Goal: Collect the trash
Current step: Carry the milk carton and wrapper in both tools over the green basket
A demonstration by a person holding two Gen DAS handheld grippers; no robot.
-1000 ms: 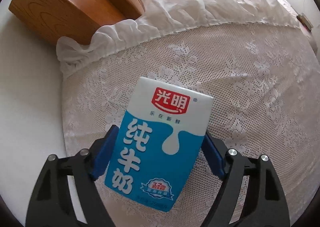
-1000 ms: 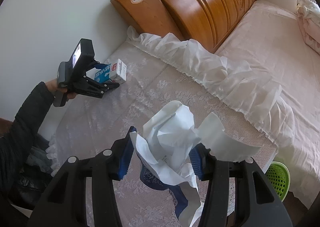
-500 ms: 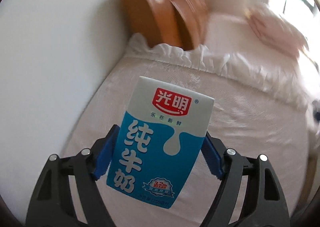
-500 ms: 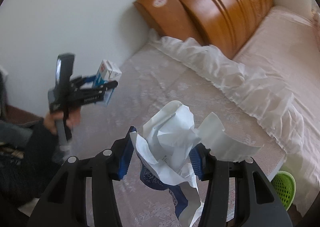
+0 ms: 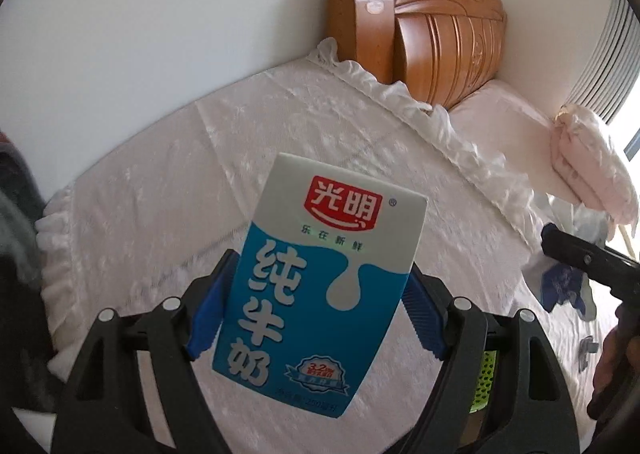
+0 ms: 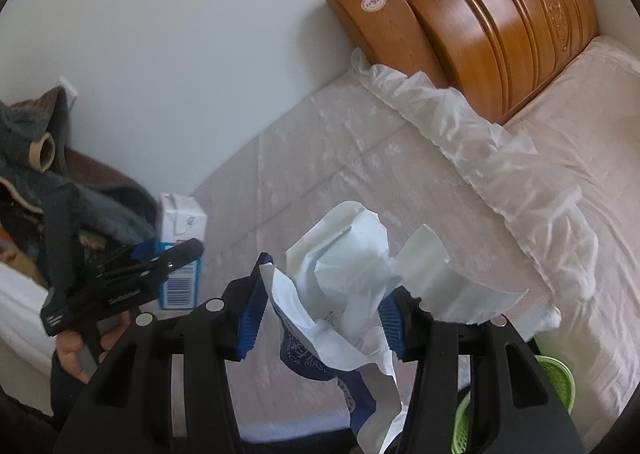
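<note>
My left gripper (image 5: 316, 298) is shut on a blue and white milk carton (image 5: 320, 278) with a red logo, held above the lace-covered surface. It shows at the left of the right wrist view, carton (image 6: 180, 242) in the left gripper (image 6: 160, 254). My right gripper (image 6: 320, 314) is shut on a crumpled white and blue wrapper (image 6: 344, 294), held in the air above the lace cover. The right gripper (image 5: 576, 262) shows at the right edge of the left wrist view.
A green perforated basket (image 6: 556, 378) sits low at the right, below the edge of the lace-covered surface (image 6: 340, 158). A wooden headboard (image 6: 500, 14) and pink bed (image 6: 580, 114) lie beyond. Dark clothes (image 6: 48, 182) are piled at the left by the white wall.
The left gripper has pulled back and up from the lace cover with the carton and turned right. The right gripper holds its wrapper steady, with the view shifted slightly.
</note>
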